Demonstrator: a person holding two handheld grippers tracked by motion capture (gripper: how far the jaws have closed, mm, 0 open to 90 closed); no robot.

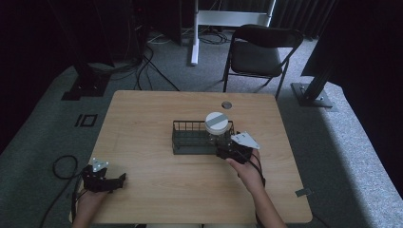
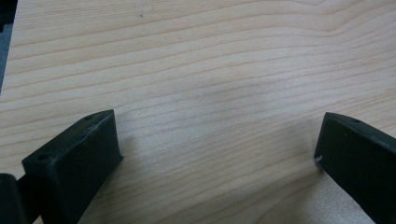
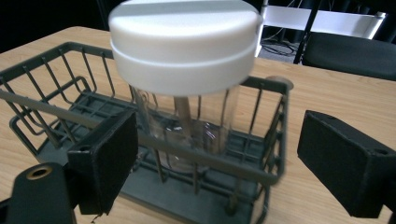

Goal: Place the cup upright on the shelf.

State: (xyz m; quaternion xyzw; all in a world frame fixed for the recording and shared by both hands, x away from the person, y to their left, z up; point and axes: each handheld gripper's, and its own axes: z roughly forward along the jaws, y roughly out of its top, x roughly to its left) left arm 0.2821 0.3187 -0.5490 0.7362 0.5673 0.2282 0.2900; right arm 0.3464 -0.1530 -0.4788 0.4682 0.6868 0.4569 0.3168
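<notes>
A dark wire basket [image 1: 187, 137] [image 3: 56, 107] sits in the middle of the wooden table [image 1: 142, 114]. A clear glass jar with a white lid [image 1: 216, 123] [image 3: 184, 44] stands upright in the basket's right end. My right gripper [image 1: 227, 151] [image 3: 217, 161] is open just in front of the basket's near right corner, with its jaws wide apart and nothing between them. My left gripper [image 1: 119, 180] [image 2: 215, 149] is open at the table's front left, low over bare wood.
A black folding chair [image 1: 259, 52] stands beyond the table's far edge. A small round grommet [image 1: 226, 104] is set into the tabletop behind the basket. Cables [image 1: 147, 71] lie on the grey carpet at the left and back.
</notes>
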